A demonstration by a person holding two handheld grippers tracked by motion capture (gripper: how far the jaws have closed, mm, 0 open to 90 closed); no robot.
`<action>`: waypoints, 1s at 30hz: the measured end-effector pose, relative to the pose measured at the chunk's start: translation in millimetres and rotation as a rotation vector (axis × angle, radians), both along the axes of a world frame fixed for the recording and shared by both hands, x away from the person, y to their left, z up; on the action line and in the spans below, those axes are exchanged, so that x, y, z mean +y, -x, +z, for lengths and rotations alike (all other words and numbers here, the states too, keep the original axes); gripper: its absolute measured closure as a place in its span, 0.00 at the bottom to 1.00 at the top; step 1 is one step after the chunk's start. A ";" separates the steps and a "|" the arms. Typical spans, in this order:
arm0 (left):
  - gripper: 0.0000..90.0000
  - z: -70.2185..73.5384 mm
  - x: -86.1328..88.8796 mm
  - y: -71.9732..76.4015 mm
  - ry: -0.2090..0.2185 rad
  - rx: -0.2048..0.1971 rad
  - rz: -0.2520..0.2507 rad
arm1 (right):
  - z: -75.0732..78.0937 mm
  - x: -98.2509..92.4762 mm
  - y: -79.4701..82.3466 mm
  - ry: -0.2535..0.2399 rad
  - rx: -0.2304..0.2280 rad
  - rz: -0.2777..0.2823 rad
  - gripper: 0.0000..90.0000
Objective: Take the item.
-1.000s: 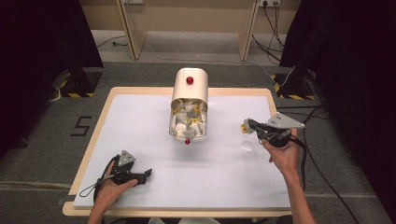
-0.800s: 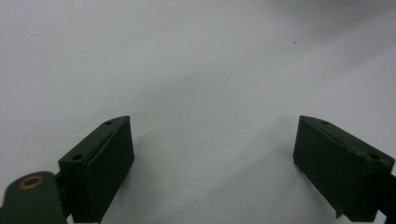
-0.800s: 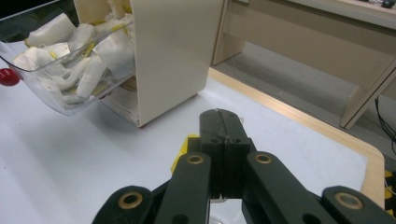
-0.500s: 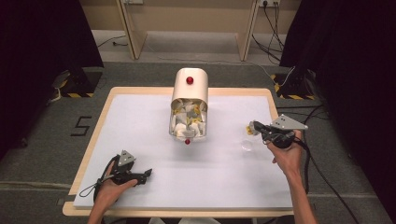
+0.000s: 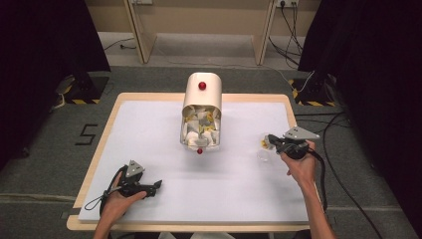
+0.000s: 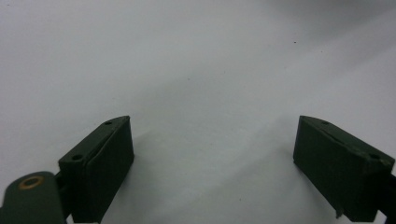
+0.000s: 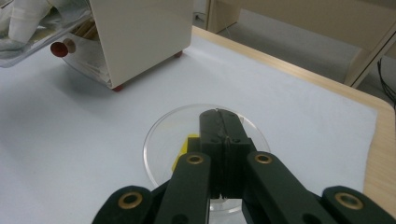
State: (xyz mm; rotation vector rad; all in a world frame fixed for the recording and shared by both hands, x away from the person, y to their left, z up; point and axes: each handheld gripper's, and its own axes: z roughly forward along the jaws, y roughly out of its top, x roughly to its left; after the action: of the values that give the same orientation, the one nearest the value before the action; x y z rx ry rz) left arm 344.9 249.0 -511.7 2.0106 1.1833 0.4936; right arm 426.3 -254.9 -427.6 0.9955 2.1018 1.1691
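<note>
— Where's the clear dish [image 7: 163,135]?
— On the worktop [image 5: 149,129], right of the cream box [image 5: 202,94]. The right tongs [image 7: 219,114] sit pressed together over it, a yellow scrap [image 7: 186,148] beneath.
— And the left tongs [image 6: 210,158]?
— Jaws apart, well left of the box.

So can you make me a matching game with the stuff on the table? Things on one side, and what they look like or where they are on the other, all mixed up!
Things:
1. left gripper
2. right gripper
3. knob on top of the cream box
4. clear round dish

Descriptions:
A. red
B. jaws shut, with something yellow between them
C. jaws wide open over bare white table
D. see-through, lying under the shut jaws

Pairs: 1-C, 2-B, 3-A, 4-D
</note>
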 end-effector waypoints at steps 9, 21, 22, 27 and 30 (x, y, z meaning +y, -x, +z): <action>0.13 0.0 0.1 0.0 0.001 0.000 0.000 | 1.4 2.6 -0.8 -0.023 -0.011 0.014 0.82; 0.13 0.1 0.3 0.0 0.000 0.001 -0.001 | 12.4 9.1 2.1 -0.033 0.004 -0.028 0.37; 0.13 0.1 0.2 0.0 0.000 0.001 -0.001 | 12.8 9.9 2.5 -0.032 0.003 -0.028 0.37; 0.13 0.1 0.1 0.0 0.000 0.000 0.000 | 15.8 16.2 7.0 -0.030 0.000 -0.015 0.34; 0.13 0.0 0.0 0.0 0.000 0.000 0.000 | 18.7 21.0 12.1 -0.030 -0.009 -0.009 0.33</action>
State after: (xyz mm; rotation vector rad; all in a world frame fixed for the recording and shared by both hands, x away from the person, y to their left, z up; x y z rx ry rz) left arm 344.9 249.0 -511.7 2.0106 1.1836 0.4932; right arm 414.2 -233.9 -408.9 1.0105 2.0767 1.2018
